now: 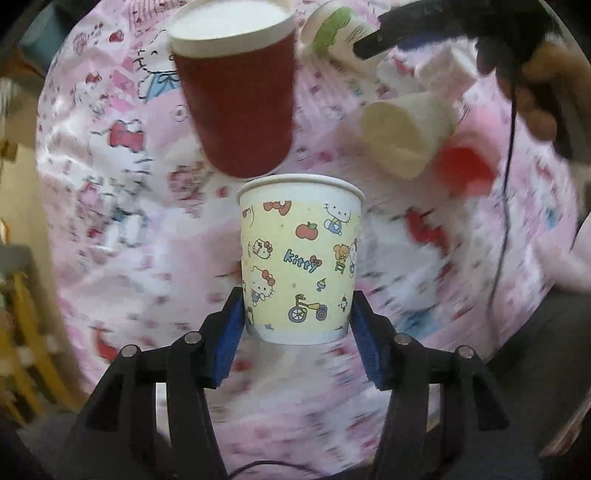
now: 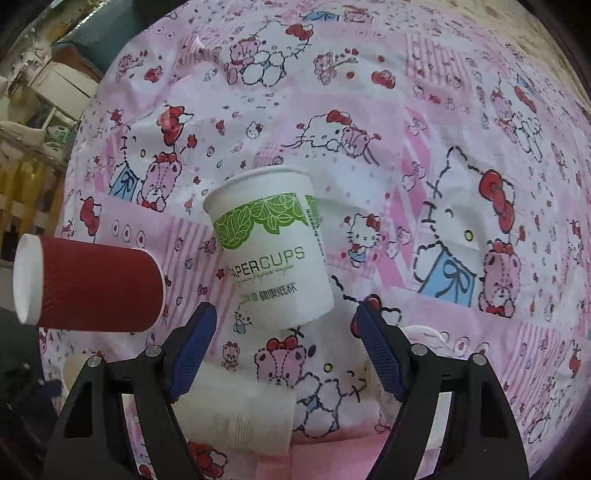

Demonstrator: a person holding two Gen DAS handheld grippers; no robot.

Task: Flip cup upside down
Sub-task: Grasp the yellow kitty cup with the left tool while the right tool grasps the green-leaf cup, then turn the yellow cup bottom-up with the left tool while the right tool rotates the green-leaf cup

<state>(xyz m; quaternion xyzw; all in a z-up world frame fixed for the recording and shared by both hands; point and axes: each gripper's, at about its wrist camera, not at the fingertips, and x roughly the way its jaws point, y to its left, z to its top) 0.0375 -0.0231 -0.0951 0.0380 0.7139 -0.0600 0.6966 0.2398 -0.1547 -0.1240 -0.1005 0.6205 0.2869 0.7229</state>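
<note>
In the left wrist view my left gripper (image 1: 298,328) is shut on a yellow Hello Kitty paper cup (image 1: 300,258). The blue pads press its lower sides and the rim faces up; the background is motion-blurred. In the right wrist view my right gripper (image 2: 286,332) is open and empty above the pink cloth. A white paper cup with a green leaf band (image 2: 269,243) lies just ahead of its fingertips, rim away from me. That cup also shows in the left wrist view (image 1: 332,33).
A dark red ribbed cup (image 1: 236,96) stands beyond the yellow cup; it shows at the left of the right wrist view (image 2: 92,284). A plain white cup (image 1: 406,133) lies on its side, also below my right gripper (image 2: 240,417). A red cup (image 1: 465,170) lies beside it. The Hello Kitty tablecloth (image 2: 406,184) covers the table.
</note>
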